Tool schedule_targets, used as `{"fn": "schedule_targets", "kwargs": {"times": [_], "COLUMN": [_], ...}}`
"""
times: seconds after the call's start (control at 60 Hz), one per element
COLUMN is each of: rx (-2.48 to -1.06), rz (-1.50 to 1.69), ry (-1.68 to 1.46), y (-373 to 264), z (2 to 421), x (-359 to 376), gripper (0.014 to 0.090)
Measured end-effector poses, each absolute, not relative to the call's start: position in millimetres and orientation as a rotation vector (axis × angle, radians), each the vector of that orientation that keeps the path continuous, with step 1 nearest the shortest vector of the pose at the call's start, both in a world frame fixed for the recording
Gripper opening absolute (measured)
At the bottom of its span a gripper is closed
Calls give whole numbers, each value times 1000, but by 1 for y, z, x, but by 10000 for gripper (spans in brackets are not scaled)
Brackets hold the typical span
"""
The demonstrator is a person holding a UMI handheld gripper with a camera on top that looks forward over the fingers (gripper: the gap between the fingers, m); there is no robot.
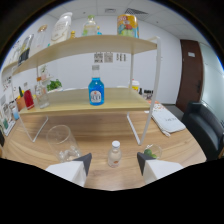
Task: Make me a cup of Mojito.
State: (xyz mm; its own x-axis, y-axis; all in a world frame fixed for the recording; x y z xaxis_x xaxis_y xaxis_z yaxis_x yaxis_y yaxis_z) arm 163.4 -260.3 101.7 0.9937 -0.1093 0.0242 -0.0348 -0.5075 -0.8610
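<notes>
The gripper (114, 164) is being held wide open over the wooden counter (100, 131), a small bottle (114, 153) standing between its fingers, a glass (61, 141) beside them; shelf (80, 101) beyond.

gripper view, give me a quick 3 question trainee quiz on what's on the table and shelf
1. True or false: the gripper is shut on the small clear bottle.
2. What colour is the bottle on the middle shelf? A red, B blue, C green
3. What stands left of the small clear bottle on the table?

Key: 1 false, the fingers are open and the bottle stands between them. 2 B. 3 the empty clear glass.
</notes>
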Motion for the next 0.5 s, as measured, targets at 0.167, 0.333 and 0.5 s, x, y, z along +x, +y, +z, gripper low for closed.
{"fn": "schedule_targets", "kwargs": {"times": [0.167,0.333,0.5], "rx": [-2034,-2011,-2017], "rz": [-91,-65,-53], "ry": [109,111,92], "y": [-301,-332,-348], "z": [159,182,190], "x": [133,91,51], "gripper": [853,850,852]}}
